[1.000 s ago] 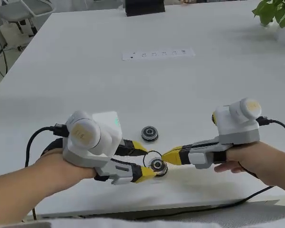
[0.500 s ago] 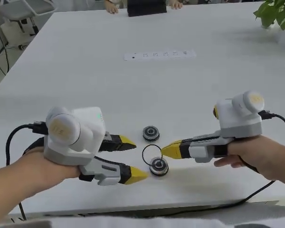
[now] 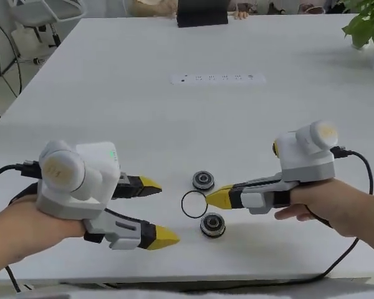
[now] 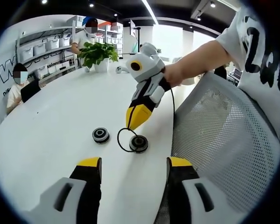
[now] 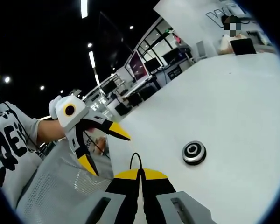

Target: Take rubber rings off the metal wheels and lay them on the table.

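The right gripper has its jaws clenched at the yellow tips on the thin black rubber ring, which sits between two small round metal wheels, one nearer and one farther, on the white worktop. The left gripper has its jaws released and holds nothing. So slight a pinch could let the ring slip, or it could snag the nearer wheel when lowered. I cannot make out whether the ring touches the worktop, or whether either wheel wears a ring.

Left tongs gape (right tongs pinched).
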Tool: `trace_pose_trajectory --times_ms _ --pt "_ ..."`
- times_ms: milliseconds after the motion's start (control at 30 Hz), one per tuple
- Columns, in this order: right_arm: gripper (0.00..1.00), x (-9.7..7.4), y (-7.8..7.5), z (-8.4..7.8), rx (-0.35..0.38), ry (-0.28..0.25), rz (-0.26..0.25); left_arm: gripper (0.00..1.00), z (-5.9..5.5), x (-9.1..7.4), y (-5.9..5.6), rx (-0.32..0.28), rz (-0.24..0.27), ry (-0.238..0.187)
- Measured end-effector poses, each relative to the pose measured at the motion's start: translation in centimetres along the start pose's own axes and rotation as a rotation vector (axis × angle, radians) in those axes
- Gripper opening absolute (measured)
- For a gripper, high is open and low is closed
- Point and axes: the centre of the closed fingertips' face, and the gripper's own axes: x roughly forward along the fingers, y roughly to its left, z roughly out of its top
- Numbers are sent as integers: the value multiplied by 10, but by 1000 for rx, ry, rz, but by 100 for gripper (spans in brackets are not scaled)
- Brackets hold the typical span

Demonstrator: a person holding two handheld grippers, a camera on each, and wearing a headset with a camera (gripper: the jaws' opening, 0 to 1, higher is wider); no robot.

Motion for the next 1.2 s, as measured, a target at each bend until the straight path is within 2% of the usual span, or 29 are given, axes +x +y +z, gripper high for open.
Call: trace_pose_trajectory --times_ms 267,567,800,1000,1200 --pt "0 8 -7 -1 -6 20 -13 58 -7 -11 6 -27 32 2" --pt "0 20 -17 -3 -9 41 -55 61 -12 -21 13 -55 66 -2" --pt "0 29 -22 -7 -39 65 -83 61 -15 -27 19 -68 87 -4" --pt "0 32 -26 -11 -55 84 -111 61 -18 -28 19 -76 92 -1" --pt "0 32 -30 -18 -106 120 -134 61 -18 -28 17 -77 89 0"
